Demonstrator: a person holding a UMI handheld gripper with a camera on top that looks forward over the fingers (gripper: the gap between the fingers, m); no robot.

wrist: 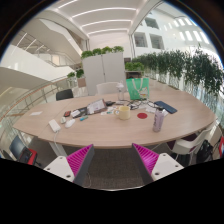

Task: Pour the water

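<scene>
Ahead of you: a long oval table (120, 128) strewn with small items.
Your gripper (113, 160): fingers spread wide, pink pads facing each other, nothing held.
Bottle: a grey bottle (158, 119) stands upright near the table's front edge, beyond your right finger.
Cup: a pale cup (124, 112) sits mid-table, left of the bottle.
Behind: white cabinet (103, 72) topped with plants.

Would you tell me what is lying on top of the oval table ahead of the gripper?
The oval table carries a bottle, a cup, papers and smaller clutter that cannot be identified. The open gripper hangs short of it.
</scene>
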